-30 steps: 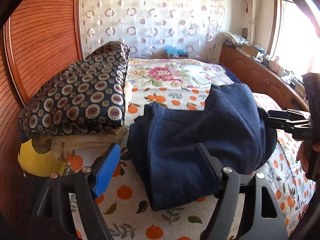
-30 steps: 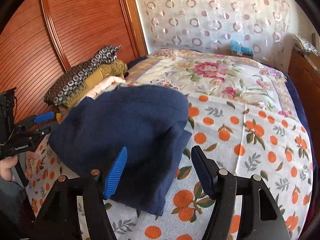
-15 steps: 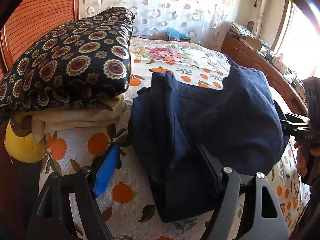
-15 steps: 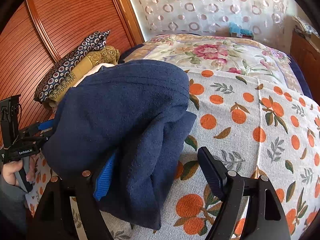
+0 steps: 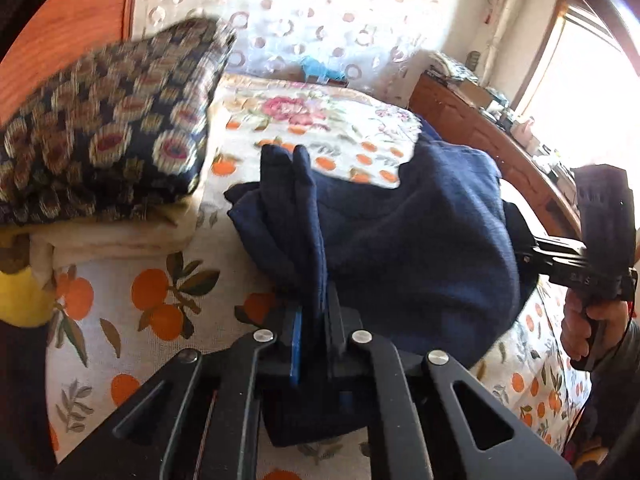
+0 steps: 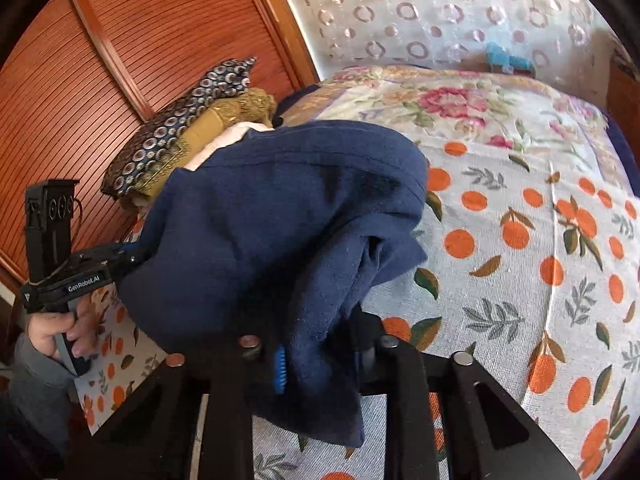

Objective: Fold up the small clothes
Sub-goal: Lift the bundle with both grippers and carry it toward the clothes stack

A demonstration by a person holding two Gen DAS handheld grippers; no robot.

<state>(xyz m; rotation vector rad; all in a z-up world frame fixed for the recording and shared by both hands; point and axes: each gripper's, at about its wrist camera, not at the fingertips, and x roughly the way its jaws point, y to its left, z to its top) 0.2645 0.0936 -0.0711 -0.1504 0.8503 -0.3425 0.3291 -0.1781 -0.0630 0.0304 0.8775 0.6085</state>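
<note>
Left gripper (image 5: 316,344) clamped the garment (image 5: 400,248); right gripper (image 6: 320,360) was closing on its other edge; folding unfinished

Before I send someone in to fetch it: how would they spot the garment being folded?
On the bed's orange-print sheet, beside the stack of patterned cushions by the wooden wardrobe, lies a navy garment. It is the only plain dark cloth there, bunched and pinched at both ends by black grippers.

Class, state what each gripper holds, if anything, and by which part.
Both hold the navy garment: the left gripper pinches a bunched edge fold; the right gripper's jaws are closing on the opposite edge's layers.
</note>
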